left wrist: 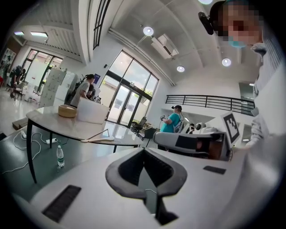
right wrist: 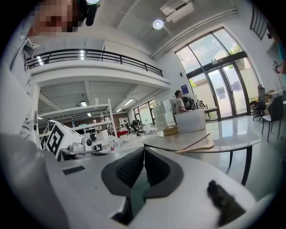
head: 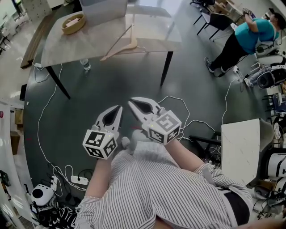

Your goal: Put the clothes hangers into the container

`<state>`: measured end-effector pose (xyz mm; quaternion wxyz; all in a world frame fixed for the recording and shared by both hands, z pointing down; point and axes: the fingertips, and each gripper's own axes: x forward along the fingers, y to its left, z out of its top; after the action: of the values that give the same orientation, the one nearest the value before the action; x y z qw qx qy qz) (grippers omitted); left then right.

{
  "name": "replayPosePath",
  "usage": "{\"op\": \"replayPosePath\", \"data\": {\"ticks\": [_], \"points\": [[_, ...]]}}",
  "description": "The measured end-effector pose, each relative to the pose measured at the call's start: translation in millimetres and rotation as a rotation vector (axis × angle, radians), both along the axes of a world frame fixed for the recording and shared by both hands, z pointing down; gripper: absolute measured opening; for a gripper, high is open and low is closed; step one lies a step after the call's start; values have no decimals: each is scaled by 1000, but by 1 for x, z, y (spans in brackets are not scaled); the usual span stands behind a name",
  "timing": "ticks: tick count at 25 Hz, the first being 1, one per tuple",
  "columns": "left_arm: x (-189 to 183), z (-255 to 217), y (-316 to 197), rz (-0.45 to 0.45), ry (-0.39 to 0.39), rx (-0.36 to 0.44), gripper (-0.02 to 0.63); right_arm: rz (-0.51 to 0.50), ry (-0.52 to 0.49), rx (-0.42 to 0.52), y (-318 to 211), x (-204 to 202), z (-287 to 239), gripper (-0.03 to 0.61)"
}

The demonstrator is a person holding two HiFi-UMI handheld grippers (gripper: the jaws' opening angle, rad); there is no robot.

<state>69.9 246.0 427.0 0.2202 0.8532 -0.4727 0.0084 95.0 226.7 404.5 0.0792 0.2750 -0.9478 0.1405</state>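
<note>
A wooden clothes hanger (head: 120, 47) lies on the grey table (head: 67, 44), near its front edge. Behind it on the table stands a pale box-shaped container (head: 103, 10). My left gripper (head: 119, 107) and right gripper (head: 130, 102) are side by side over the dark floor, well short of the table. Both point toward it, and both are shut with nothing between their jaws. The left gripper view shows the hanger (left wrist: 100, 137) and the container (left wrist: 92, 112) beyond the closed jaws. The right gripper view shows the same hanger (right wrist: 196, 145) and container (right wrist: 191, 121).
A round wooden bowl (head: 73, 23) sits on the table left of the container. A water bottle (head: 85, 65) stands on the floor under the table. Cables and a power strip (head: 79, 180) lie on the floor at left. A person in a teal top (head: 243, 38) stands far right; a white table (head: 240, 150) is near right.
</note>
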Motion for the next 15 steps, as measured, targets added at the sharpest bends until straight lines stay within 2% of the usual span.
{"op": "replayPosePath", "data": {"ticks": [9,15], "points": [[-25,12,-58,-26,-12,-28,11,-8,-1,-20,-66,-20,10,15],[-47,18,-125,-57,-19,-32,11,-74,24,16,-130,-48,14,15]]}}
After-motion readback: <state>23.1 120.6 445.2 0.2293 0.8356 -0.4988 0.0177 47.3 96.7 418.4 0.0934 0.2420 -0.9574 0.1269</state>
